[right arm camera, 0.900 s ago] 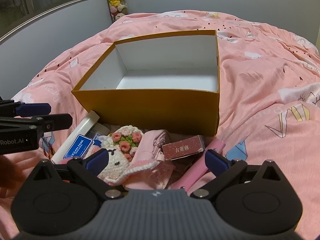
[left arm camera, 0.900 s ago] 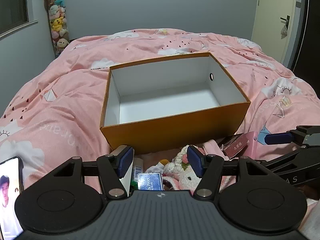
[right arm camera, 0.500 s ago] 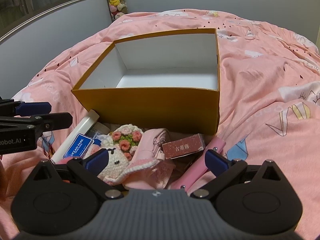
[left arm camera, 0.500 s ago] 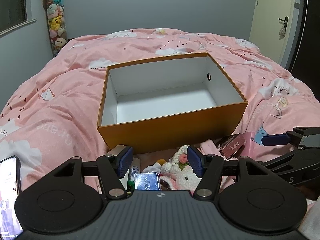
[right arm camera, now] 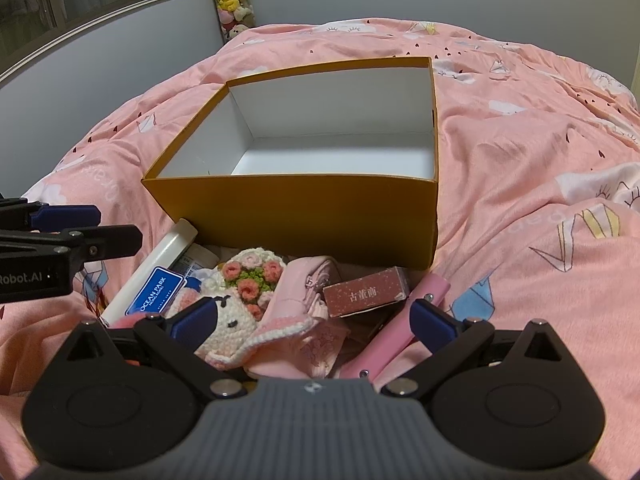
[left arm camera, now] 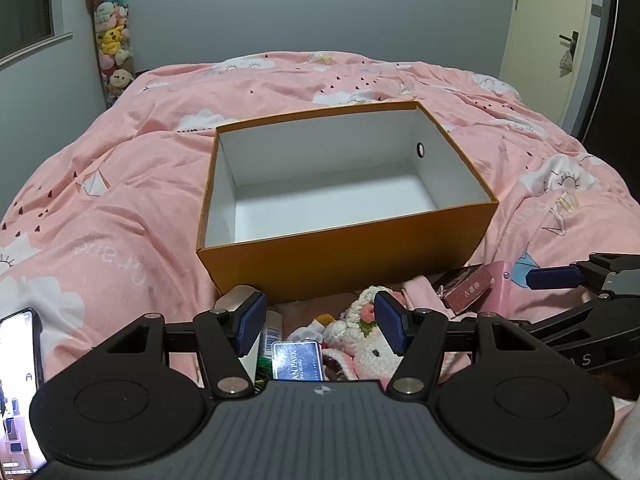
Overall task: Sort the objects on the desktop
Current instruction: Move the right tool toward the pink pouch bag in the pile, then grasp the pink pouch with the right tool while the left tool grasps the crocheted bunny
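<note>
At frame centre the box [right arm camera: 296, 216] sits empty; below it the pile [right arm camera: 256, 300] waits unsorted, my left gripper [left arm camera: 320, 322] and right gripper [right arm camera: 312, 322] both spread, holding nothing.

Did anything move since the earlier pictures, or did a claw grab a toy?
Hardly anything. The orange box sits a bit lower in the left wrist view, so that camera shifted slightly. Nothing was grabbed: the left gripper and right gripper stay open over the pile. The crochet doll and red box stayed put.
</note>
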A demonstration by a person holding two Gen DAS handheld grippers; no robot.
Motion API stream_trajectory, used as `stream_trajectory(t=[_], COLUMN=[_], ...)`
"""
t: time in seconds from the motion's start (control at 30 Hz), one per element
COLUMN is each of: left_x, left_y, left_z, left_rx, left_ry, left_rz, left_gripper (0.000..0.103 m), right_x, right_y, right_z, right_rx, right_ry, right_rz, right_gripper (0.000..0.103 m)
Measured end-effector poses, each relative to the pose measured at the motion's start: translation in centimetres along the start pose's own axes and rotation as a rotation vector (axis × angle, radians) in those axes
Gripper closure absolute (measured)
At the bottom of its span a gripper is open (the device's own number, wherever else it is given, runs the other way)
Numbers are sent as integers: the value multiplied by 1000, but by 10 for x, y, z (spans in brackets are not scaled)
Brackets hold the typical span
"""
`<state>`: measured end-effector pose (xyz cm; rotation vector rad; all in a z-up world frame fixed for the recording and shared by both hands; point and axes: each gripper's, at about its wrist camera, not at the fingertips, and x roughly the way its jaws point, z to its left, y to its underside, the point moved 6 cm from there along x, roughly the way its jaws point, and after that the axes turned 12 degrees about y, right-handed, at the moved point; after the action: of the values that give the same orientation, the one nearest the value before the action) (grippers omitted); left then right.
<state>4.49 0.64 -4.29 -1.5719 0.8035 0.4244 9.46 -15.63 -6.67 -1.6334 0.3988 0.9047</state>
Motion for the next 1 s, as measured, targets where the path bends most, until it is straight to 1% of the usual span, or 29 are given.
stream_trajectory(t=[0.07,0.13,0.2,0.23,0.27,0.3,0.4,0.5,0.6,0.73,0.8,0.87,1.0], left_x=[0,1,2,2,3,4,9,18,31,47,55,64,76], left_y=[1,1,2,2,2,2,3,6,9,12,14,16,19], left_z=[0,0,1,2,3,3,-2,-10,-13,-13,-13,-14,-18], left_rx=[1,3,-4,-10,-16,-18,8,44,59,67,66,69,78], left_ry=[14,22,36,44,52,57,78,119,149,167,179,184,218], left_rz=[10,20,33,40,46,50,74,108,149,195,221,249,290], left_gripper=[39,44,50,50,50,50,50,50,48,46,46,46,43], right_x=[-1,-2,-2,-2,-1,0,4,12,24,43,51,61,74], right_y=[0,0,-1,-1,-1,-1,0,1,2,0,1,2,5], right_z=[0,-1,-4,-5,-6,-6,-2,2,0,-5,-6,-7,-7], right_rx=[0,4,13,19,24,29,32,23,52,108,137,162,192], right_ry=[5,10,16,17,17,11,-33,-59,-91,-125,-136,-140,-163], right_rz=[-4,-9,-8,-5,1,12,41,72,120,185,222,262,309], right_gripper=[2,6,19,21,28,32,38,39,40,42,46,48,48])
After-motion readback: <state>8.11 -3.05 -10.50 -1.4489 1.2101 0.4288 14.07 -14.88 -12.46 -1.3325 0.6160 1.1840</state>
